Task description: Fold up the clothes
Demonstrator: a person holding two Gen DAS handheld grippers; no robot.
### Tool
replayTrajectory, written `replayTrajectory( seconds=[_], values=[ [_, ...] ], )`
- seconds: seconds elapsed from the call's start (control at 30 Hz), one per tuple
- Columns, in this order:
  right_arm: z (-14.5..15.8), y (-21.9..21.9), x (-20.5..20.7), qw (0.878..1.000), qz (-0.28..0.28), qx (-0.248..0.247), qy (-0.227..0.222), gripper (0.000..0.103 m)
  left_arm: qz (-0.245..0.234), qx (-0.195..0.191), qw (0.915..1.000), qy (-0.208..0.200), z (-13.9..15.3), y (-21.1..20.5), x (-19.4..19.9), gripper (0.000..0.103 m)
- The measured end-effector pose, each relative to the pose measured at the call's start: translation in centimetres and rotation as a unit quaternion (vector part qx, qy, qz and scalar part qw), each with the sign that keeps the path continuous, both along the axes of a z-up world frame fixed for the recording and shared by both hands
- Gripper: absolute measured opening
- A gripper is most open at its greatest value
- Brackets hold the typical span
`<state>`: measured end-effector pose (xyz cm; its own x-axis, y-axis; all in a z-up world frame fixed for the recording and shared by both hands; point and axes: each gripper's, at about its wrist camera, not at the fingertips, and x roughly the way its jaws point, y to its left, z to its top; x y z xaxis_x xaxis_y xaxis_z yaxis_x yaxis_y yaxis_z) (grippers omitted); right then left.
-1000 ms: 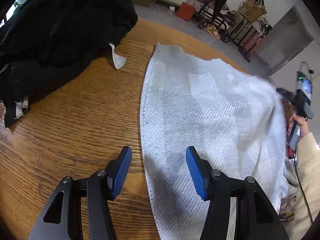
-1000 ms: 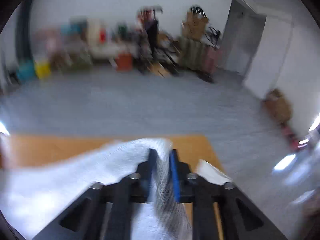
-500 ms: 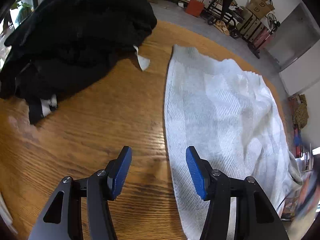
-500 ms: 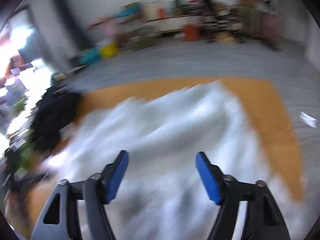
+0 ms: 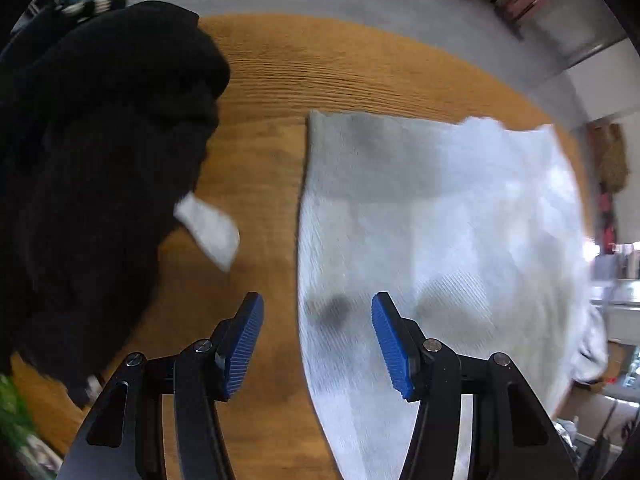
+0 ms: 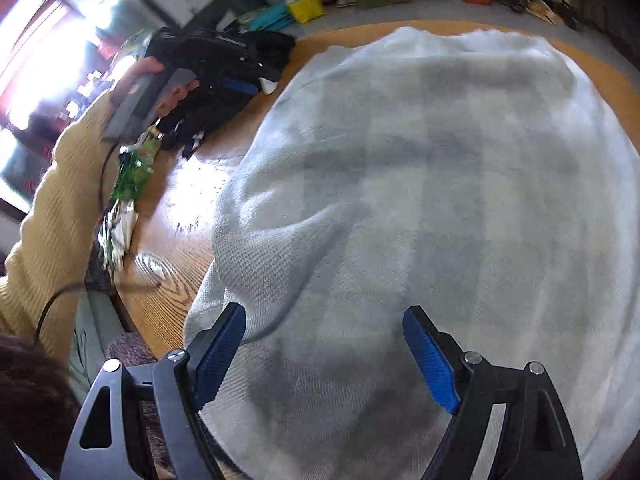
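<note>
Wooden table [image 5: 280, 92] fills both views, with cluttered floor and shelving blurred behind it. Starting at the left, we see a black heap of clothes [image 5: 100, 160] piled on the wood, a small white tag [image 5: 210, 230] poking out of its edge. In the right wrist view our left hand [image 6: 160, 80] in a cream sleeve [image 6: 56, 208] holds the left tool just beside that heap.

Next comes a strip of bare wood, and over it our left gripper [image 5: 316, 344] hangs with its blue pads wide apart and nothing between them. It straddles the near left edge of the white knit garment [image 5: 440, 240]. A second ago this gripper sat farther back; it has since swung in, so the dark pile now looms larger on its left.

Moving right, the white knit garment lies spread across the table's right half, mostly flat, with a soft ridge of cloth [image 6: 288, 240] bunched near its near left corner. Our right gripper [image 6: 324, 356] is spread wide above it and holds nothing. A second ago it was pinched shut on a lifted edge of this cloth; that edge has since been let go and the cloth has settled.

We judge that one drag or fold stroke has just ended, since both tools are free. Whether more folds remain on this garment we cannot settle, though the bunched ridge suggests some smoothing is due.
</note>
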<state>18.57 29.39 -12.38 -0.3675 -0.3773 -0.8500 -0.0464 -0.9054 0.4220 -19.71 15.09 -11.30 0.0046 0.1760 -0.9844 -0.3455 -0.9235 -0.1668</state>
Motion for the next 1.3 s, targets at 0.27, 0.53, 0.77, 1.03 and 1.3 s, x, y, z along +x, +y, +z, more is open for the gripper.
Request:
replayTrajectory(
  seconds=[0.27,0.53,0.77,1.03,1.3],
  values=[
    [1.3,4.9,4.8,0.991,-0.125,0.017,-0.033,0.085,-0.023,0.006,0.9993,0.027,-1.3,2.4,-2.5,0.058],
    [3.0,11.1,11.3,0.960,-0.263,0.077,-0.060,0.087,-0.029,0.024,0.9990,0.023,-1.6,1.9,-2.0,0.054],
    [1.7,16.2,15.6,0.918,-0.353,0.136,-0.119,0.088,-0.013,0.020,0.9968,0.076,-1.2,1.6,-1.3,0.008],
    [-2.1,18.0,14.4,0.915,-0.330,0.147,-0.181,0.088,0.023,0.020,0.9870,0.158,1.0,0.0,-1.2,0.007],
    [-3.8,16.6,11.8,0.921,-0.273,0.183,-0.208,0.088,0.004,-0.016,0.9863,0.164,1.5,0.1,-3.2,0.007]
  ],
)
